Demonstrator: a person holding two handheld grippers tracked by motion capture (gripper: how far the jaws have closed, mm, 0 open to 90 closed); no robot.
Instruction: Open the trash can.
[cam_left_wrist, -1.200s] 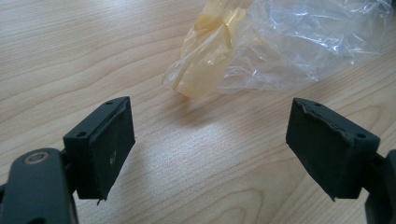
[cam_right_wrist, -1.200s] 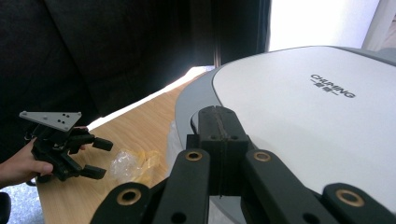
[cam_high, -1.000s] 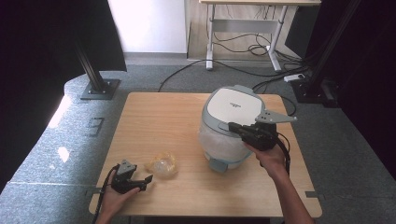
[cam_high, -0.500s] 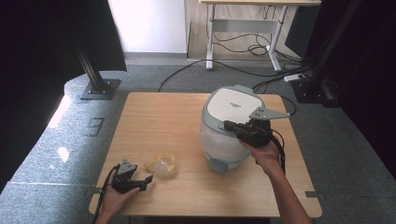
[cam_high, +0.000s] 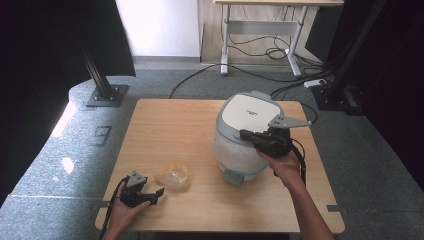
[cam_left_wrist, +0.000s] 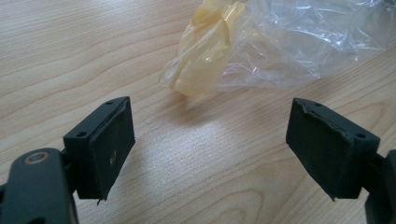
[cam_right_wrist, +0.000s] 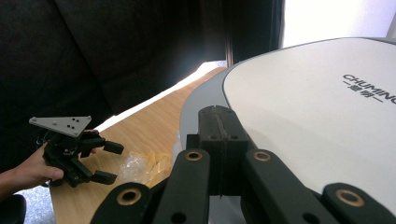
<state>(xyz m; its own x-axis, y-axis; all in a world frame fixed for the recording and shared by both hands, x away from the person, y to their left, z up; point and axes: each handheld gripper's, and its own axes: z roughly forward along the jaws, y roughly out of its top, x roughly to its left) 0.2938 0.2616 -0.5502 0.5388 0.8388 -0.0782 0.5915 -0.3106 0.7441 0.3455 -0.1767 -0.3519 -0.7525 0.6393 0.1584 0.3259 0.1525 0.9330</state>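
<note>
Right gripper (cam_high: 248, 135), jaws clenched, rests against the closed grey-white rice cooker (cam_high: 247, 132); left gripper (cam_high: 156, 195), released, faces the crumpled yellow-clear plastic bag (cam_high: 173, 176), ungrasped.

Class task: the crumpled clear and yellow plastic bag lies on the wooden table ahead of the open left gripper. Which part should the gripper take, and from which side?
Probably the bunched yellow fold of the crumpled clear and yellow plastic bag. It points toward the left gripper, stands slightly raised and is narrower than the open jaws. Come straight forward, low along the wooden table.
</note>
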